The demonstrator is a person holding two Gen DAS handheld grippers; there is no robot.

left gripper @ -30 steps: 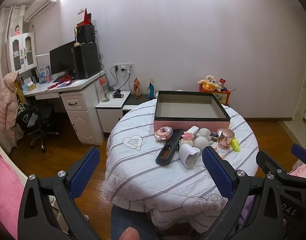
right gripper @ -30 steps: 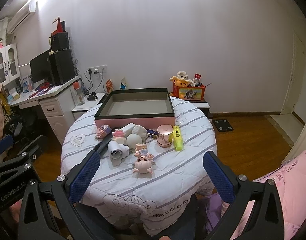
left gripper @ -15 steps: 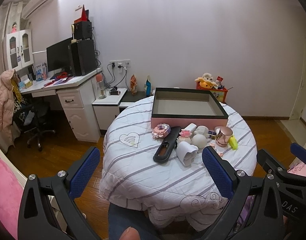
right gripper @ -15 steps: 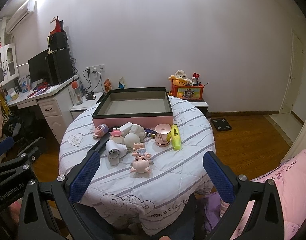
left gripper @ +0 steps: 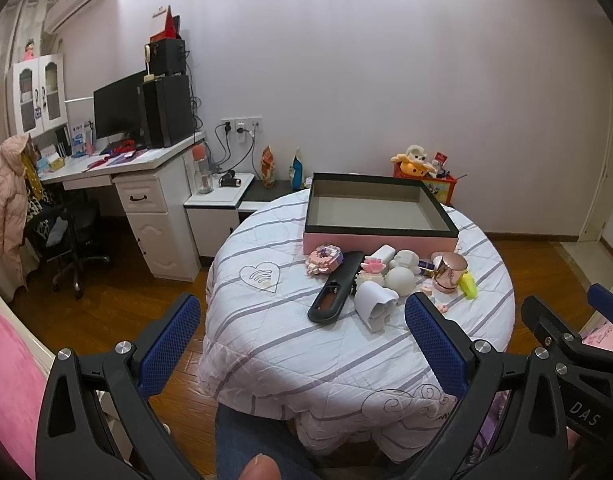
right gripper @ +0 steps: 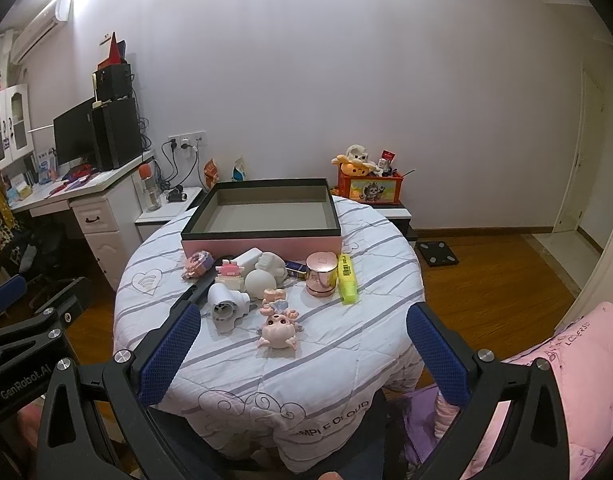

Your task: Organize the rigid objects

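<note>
A round bench draped in a white quilted cloth with grey stripes carries a cluster of small rigid objects in front of a shallow rectangular box with pink sides and a black rim, which sits open at the far side of the bench. From the left of the row, a small pink and lilac block-built toy lies near the box's front left corner, just beside a long black remote-shaped case that runs diagonally toward the near edge. Next come a pink and white toy figure on a cream base, a white plastic cylinder-shaped part lying on its side, a white ball and a white moulded figure behind it. A pink big-eyed pig figurine sits alone nearest the camera, with a smaller peach-coloured figure just behind it. Further right stand a rose-gold metallic cylindrical jar and, touching its right side, a yellow highlighter pen. The left hand-held gripper hangs short of the bench edge with its blue-padded fingers wide apart, holding nothing; the right hand-held gripper likewise has its fingers spread wide and empty, framing the near half of the bench.
</note>
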